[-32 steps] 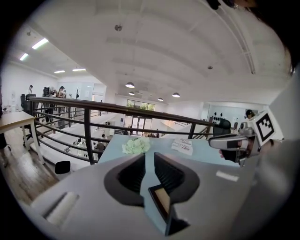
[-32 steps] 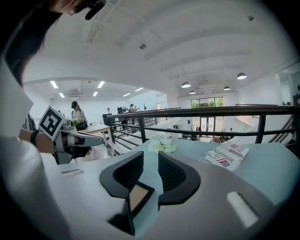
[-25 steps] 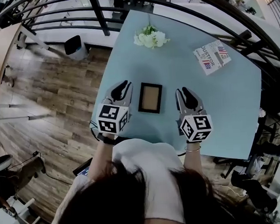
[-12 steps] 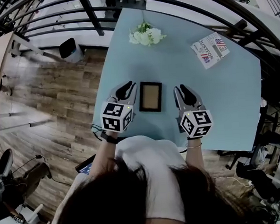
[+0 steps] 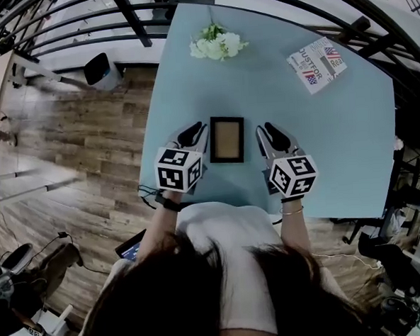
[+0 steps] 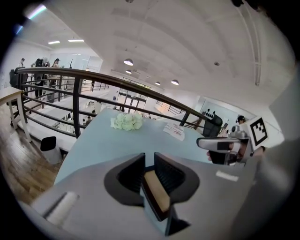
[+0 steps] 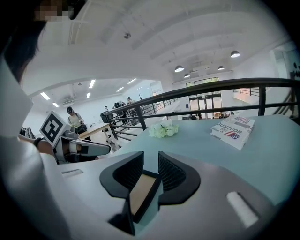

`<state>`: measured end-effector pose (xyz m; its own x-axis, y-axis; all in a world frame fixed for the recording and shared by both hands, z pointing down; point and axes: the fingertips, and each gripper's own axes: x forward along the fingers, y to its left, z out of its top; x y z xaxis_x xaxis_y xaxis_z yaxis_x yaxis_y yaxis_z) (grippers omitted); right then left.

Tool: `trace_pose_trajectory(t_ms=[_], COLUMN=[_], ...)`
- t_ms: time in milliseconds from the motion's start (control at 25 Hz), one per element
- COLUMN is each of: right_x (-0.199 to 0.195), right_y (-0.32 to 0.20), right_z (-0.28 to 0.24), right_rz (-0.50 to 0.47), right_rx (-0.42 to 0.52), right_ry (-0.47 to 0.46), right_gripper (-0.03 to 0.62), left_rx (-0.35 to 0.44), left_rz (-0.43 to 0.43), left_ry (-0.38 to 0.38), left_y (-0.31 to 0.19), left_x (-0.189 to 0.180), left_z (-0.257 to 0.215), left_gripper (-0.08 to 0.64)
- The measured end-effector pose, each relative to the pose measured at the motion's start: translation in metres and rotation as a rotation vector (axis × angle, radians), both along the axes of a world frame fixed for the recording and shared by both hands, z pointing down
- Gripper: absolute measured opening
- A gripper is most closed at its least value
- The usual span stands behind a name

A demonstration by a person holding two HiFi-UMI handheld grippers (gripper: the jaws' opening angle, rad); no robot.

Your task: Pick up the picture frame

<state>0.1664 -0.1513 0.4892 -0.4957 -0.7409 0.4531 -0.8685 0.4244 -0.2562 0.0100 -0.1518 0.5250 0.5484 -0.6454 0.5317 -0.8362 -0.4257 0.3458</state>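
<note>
A small black picture frame [image 5: 227, 139] with a tan centre lies flat near the front edge of the pale blue table [image 5: 276, 89]. My left gripper [image 5: 196, 133] rests just left of the frame and my right gripper [image 5: 267, 132] just right of it, both pointing away from me. In the left gripper view the jaws [image 6: 150, 161] stand a narrow gap apart, and the frame [image 6: 157, 197] shows through that gap on the table. The right gripper view [image 7: 151, 165] shows the same, with the frame [image 7: 140, 193] below its gap. Neither gripper holds anything.
A bunch of white flowers [image 5: 218, 44] lies at the table's far edge. A printed book [image 5: 319, 65] sits at the far right. A dark metal railing [image 5: 129, 12] runs behind the table, with wooden floor [image 5: 74, 151] to the left.
Both grippers have edged inward, closer to the frame's left and right sides. The frame has not moved on the table.
</note>
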Motion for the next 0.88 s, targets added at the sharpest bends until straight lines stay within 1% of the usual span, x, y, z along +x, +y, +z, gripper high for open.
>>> trace_pose_trajectory(t_ms=[200,440,600,880], right_x=[-0.006,-0.01,-0.01,-0.016], right_y=[0.003,0.001,0.001,0.005], right_z=[0.026,0.052,0.073,0.103], right_rz=[-0.019,-0.029,-0.023,-0.028], right_rx=[-0.061,-0.122,-0.183,-0.289], right_ry=[-0.007,-0.004,-0.028,-0.071], right_gripper=[0.072,0.072,0.072,0.072], left_rx=[-0.048,-0.083,-0.12,-0.211], left_rz=[0.005,0.023,0.027,0.031], left_ry=[-0.001,-0.006,-0.001,-0.001], left_y=[0.003,0.003,0.004,0.012], left_x=[0.005,0.009,0.015,0.019], left_z=[0.018,0.034,0.048,0.078], left_gripper=[0.061,0.061,0.061,0.061])
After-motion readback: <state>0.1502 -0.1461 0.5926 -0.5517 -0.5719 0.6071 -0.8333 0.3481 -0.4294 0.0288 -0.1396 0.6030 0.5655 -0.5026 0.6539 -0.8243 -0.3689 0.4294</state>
